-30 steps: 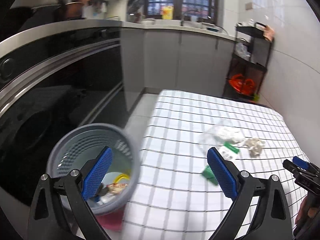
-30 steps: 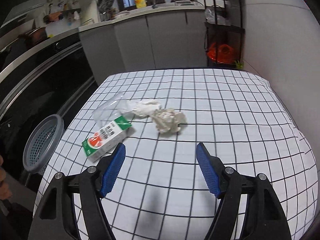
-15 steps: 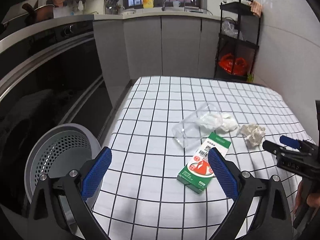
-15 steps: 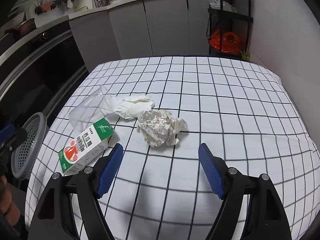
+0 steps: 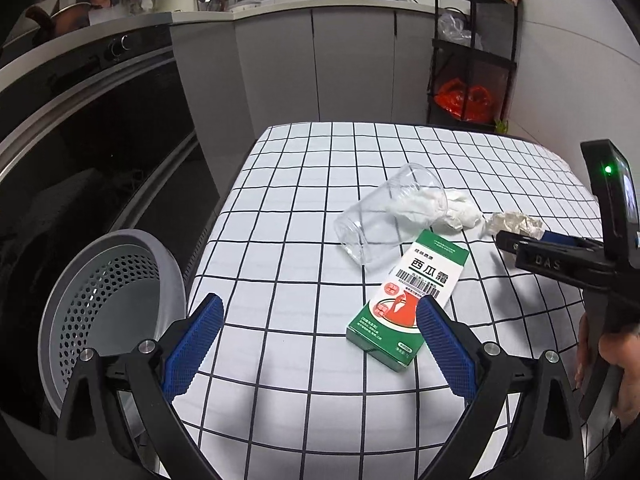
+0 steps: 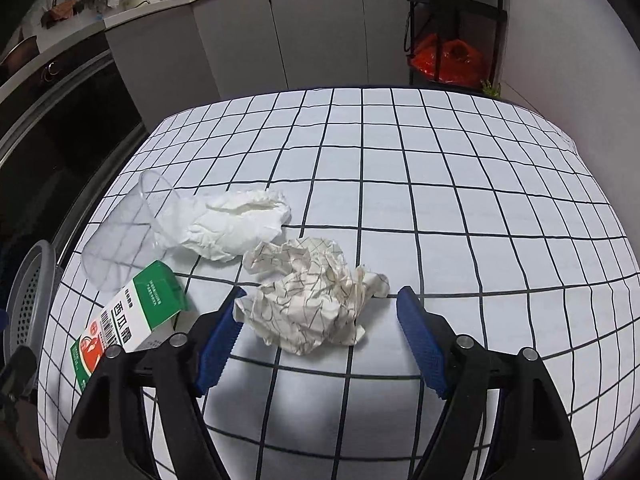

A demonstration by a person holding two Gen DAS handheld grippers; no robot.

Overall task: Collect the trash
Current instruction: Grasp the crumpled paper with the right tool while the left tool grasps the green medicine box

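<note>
Nearest to us, our right gripper (image 6: 318, 322) hangs low over the black-gridded white tablecloth (image 6: 460, 208); its blue-padded jaws have just narrowed a little yet stand apart, with the crumpled grid-printed paper ball (image 6: 316, 300) partly between them, the left pad just beside its edge. Our left gripper (image 5: 320, 336) spreads its fingers wide and holds nothing; the green-and-white cardboard box (image 5: 408, 294) lies flat by its right pad. Beyond the box, a clear plastic cup (image 5: 384, 216) lies on its side with a crumpled white tissue (image 5: 448, 210) at its mouth. The grey perforated wastebasket (image 5: 108, 312) stands off the table's left edge.
</note>
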